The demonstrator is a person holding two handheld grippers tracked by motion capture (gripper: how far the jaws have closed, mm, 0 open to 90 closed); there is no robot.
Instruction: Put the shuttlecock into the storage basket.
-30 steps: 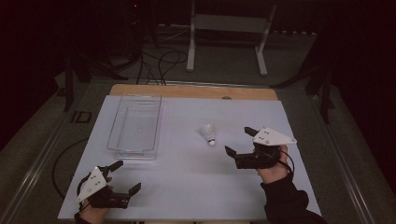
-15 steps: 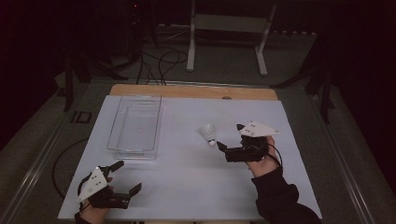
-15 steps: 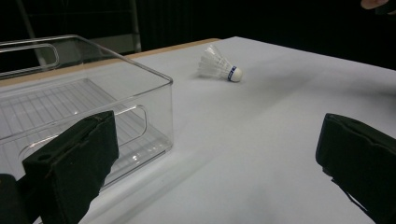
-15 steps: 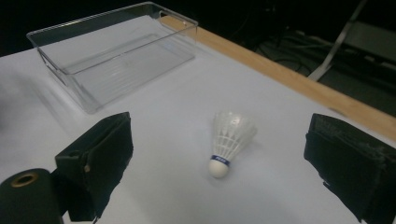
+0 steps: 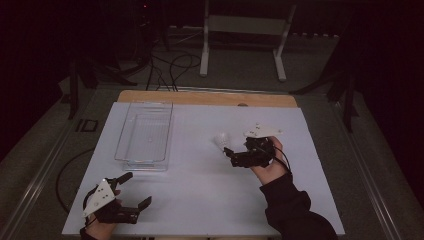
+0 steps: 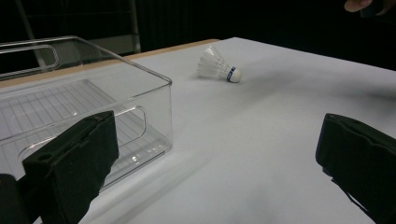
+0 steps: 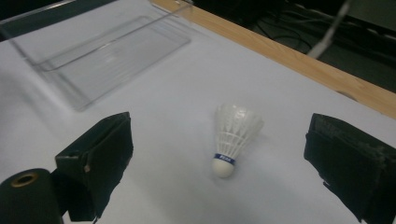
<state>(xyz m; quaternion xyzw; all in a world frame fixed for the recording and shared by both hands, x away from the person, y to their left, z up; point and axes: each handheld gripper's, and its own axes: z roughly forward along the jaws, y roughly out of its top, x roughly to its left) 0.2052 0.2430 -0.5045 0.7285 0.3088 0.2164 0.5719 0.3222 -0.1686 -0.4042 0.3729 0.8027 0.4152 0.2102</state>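
Nearest the person's edge of the white worktop (image 5: pixel 200 200), well short of the clear rectangular plastic bin (image 5: pixel 145 134), sits the left tool (image 5: pixel 134 192), black with a grey three-cornered plate on top. Its jaws are spread wide with nothing between them, and it rests low by the bin's near left corner. From the left gripper view, the bin's near end wall with its cut-out handle is right in front of that tool.

Further out, to the right of the bin and roughly level with its near half, the right tool (image 5: pixel 228 151) is also gaping wide, holding nothing, pointed toward the bin. The small white feathered shuttlecock (image 7: pixel 232 137) with the blue band around its cork lies on the worktop just ahead of those jaws, between them in the right gripper view, cork end toward the tool, not touched by either pad.

Beyond the bin's far end runs the worktop's bare wooden strip (image 5: pixel 205 98).
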